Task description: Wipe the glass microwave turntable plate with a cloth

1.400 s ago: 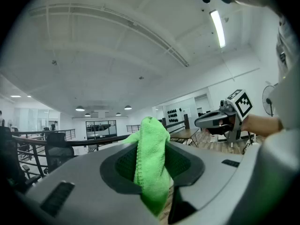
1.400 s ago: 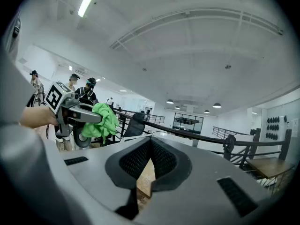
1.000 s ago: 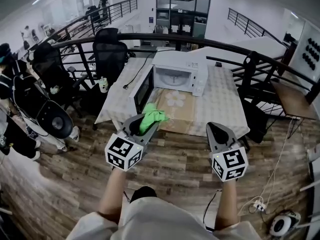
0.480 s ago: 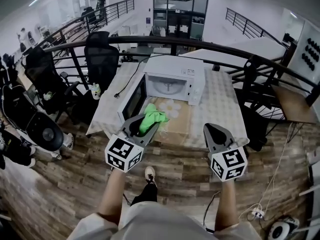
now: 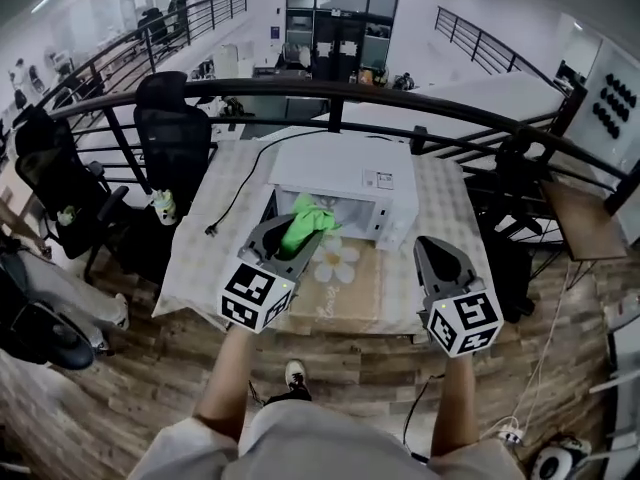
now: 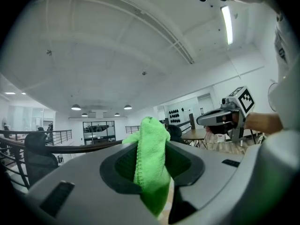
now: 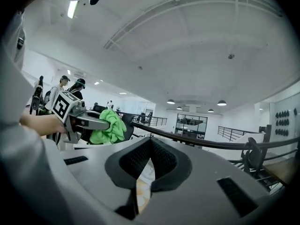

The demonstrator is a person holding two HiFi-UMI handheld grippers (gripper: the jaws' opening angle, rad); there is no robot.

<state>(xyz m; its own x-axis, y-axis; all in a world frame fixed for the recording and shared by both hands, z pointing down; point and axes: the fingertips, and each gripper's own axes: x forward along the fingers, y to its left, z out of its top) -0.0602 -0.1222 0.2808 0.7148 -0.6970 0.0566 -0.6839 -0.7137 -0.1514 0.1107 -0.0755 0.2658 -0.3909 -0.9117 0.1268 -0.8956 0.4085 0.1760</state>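
Both left gripper (image 5: 283, 230) jaws clamp the cloth (image 5: 308, 220) near the microwave (image 5: 335, 168). The right gripper (image 5: 435, 251) is clenched, empty.

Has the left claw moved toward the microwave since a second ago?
Yes. The left claw, holding the green cloth, went forward and now reaches the microwave opening.

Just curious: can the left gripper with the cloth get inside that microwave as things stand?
Probably yes: the microwave stands open facing the left gripper, with only its green cloth between.
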